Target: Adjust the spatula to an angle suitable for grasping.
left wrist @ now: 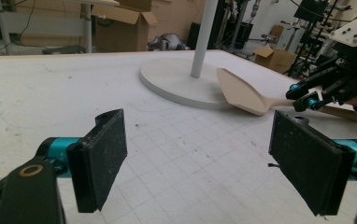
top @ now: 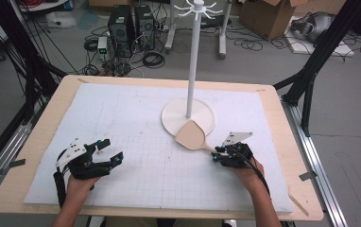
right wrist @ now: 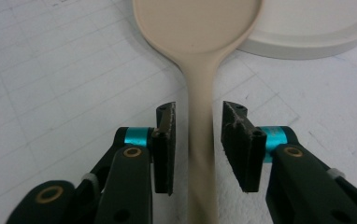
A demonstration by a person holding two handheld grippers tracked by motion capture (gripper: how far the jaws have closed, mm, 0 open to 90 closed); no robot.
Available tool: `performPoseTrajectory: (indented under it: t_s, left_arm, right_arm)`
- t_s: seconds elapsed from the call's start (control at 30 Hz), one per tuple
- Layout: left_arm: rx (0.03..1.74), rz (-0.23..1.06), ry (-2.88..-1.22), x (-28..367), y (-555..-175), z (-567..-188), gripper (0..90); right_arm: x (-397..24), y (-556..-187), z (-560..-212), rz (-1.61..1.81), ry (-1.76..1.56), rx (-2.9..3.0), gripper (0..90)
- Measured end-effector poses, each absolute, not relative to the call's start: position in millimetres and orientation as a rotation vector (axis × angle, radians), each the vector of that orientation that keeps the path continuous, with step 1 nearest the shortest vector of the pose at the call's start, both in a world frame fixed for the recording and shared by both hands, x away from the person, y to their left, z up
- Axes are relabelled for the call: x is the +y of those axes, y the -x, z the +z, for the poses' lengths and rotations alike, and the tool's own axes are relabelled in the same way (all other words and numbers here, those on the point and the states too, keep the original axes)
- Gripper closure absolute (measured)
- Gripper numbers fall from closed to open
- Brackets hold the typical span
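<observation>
R gripper (right wrist: 197, 140) jaws astride spatula (right wrist: 200, 56) handle, prob. not touching; L gripper (left wrist: 204, 163) open.

light: even, bright, diffuse from overhead | shadows: faint, soft beneath the beige wooden flat spoon (right wrist: 200, 56) | glare: none | focus: high view slightly soft; right gripper view blurs the near black jaws | distortion: mild edge bending
</observation>
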State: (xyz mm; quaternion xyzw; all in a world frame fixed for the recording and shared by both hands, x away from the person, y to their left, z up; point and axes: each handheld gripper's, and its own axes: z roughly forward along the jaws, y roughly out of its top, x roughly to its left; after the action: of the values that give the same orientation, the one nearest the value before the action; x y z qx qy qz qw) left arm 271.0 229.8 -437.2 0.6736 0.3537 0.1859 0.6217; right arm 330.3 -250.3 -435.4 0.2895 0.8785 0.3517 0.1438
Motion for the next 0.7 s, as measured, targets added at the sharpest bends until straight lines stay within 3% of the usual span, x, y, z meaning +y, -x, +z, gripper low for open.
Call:
performPoseTrajectory:
  t_s: [0.3, 0.7]
  left_arm:
    - [0.826, 0.424, -1.543, 233, -270, -439, 19.9]
    - [0.841, 0.442, -1.513, 243, -269, -438, 20.4]
  right_arm:
    - [-248, -336, -438, 0.979, -0.85, 2.574, 77.5]
    - [-240, -333, -426, 1.132, -0.703, 2.657, 78.2]
